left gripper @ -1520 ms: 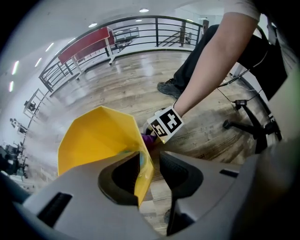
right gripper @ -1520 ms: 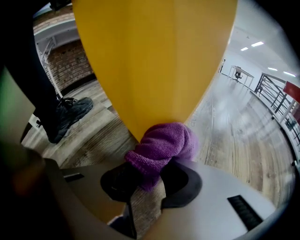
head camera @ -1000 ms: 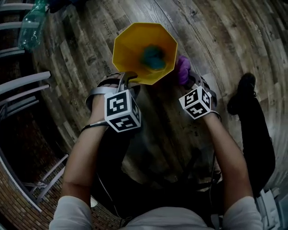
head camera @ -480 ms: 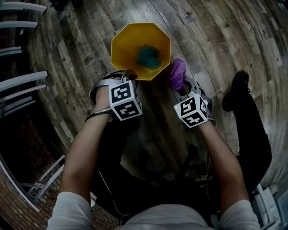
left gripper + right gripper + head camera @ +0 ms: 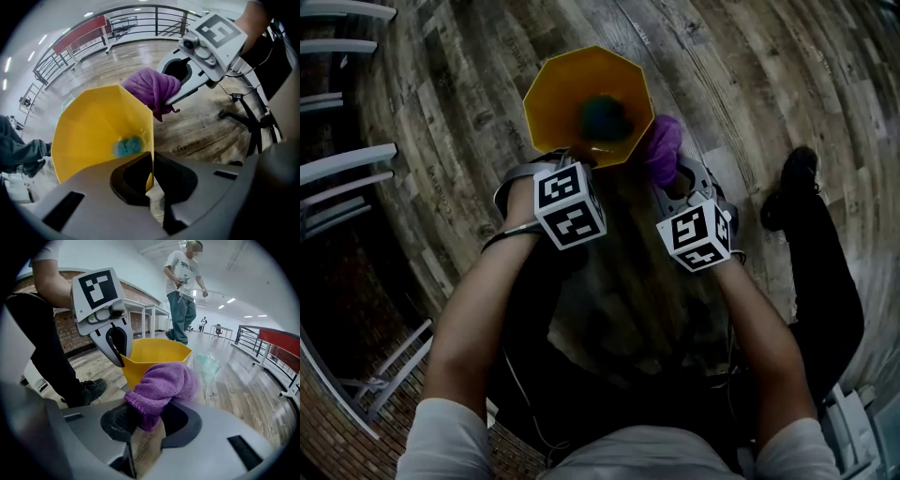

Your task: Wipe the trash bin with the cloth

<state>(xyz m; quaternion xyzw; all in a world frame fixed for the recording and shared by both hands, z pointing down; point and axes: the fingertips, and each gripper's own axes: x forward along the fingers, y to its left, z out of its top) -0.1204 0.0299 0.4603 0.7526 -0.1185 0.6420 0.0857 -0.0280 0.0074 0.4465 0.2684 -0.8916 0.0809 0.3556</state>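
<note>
The yellow trash bin (image 5: 572, 94) stands upright on the wooden floor (image 5: 750, 84) in the upper middle of the head view, its mouth open to the camera. A small blue thing (image 5: 127, 146) lies at the bottom of it.

The left tool (image 5: 153, 174) points straight down at the bin's lower edge in that view. Its jaws have just been closing, and they are now clamped on the bin's thin wall, which runs between the pads. The right tool (image 5: 146, 420) is clamped on the purple cloth (image 5: 664, 150), which bunches out past the jaws. It sits just beside the bin's right-hand outer wall, close under the rim. No view shows whether the cloth already touches the plastic.

The step in hand looks like steadying the bin and starting on its outside. To do it well:

- **Hold:** keep the left grip firm but no tighter than needed. The wall is thin and will likely flex, and the bin looks light enough to slide or tip.
- **Contact:** bring the bulging fold of the cloth flat against the wall, so that fabric meets it and not the jaw tips.
- **Stroke:** wipe along one facet at a time, pushing toward the held side so the left tool takes the force.
- **Grip on the cloth:** if it drags loose, ease the pressure.
</note>
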